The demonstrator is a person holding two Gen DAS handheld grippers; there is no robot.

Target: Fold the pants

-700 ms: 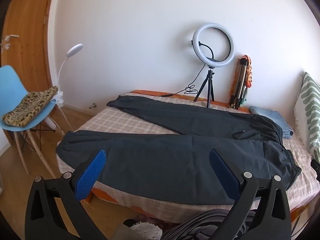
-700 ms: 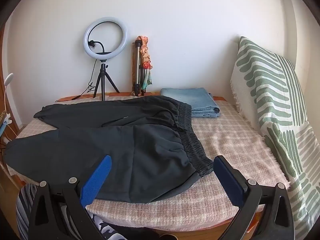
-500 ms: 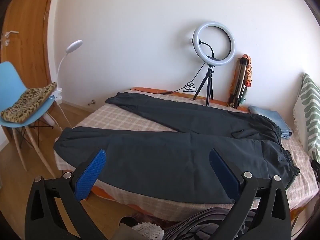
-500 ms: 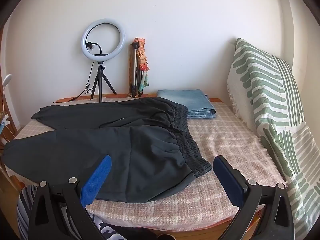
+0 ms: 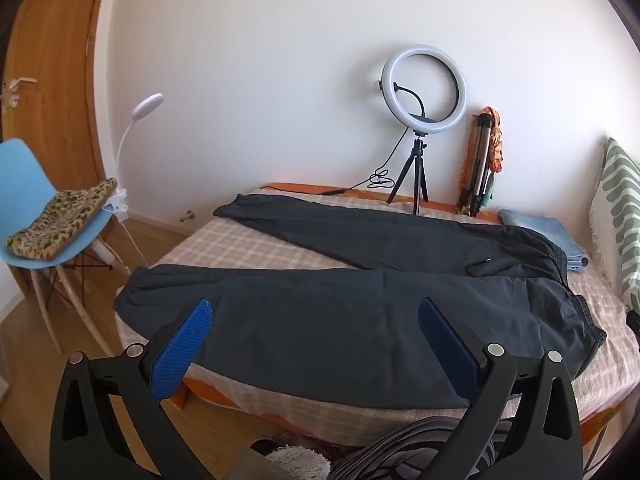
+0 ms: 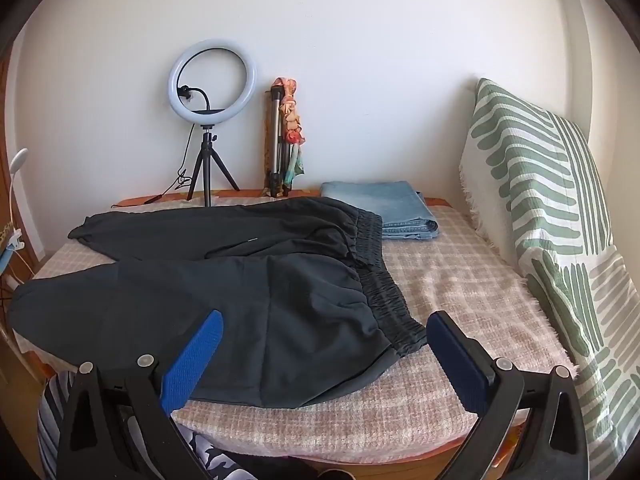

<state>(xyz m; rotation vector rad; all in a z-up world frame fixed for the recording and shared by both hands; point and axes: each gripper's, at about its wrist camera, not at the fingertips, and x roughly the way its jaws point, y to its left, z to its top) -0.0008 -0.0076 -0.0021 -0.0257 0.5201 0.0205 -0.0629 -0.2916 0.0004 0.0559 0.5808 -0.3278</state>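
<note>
Dark pants point(image 5: 360, 312) lie spread flat on the checked bed cover point(image 5: 240, 248), legs apart in a V toward the left, elastic waistband point(image 6: 384, 292) to the right. My left gripper point(image 5: 316, 344) hovers open above the near leg, short of the bed's front edge, its blue pads point(image 5: 180, 348) wide apart with nothing between them. My right gripper point(image 6: 324, 356) stands open near the waist end of the pants point(image 6: 240, 300), also apart from the cloth and empty.
A ring light on a tripod point(image 5: 420, 128) and a folded tripod point(image 5: 480, 168) stand at the wall. Folded jeans point(image 6: 384, 208) lie behind the waistband. A green striped pillow point(image 6: 540, 200) leans at the right. A blue chair point(image 5: 44, 232) with a leopard cushion stands left of the bed.
Both views have drifted slightly: the bed and pants sit a little lower and further off in the frames. Both grippers stay wide open.
</note>
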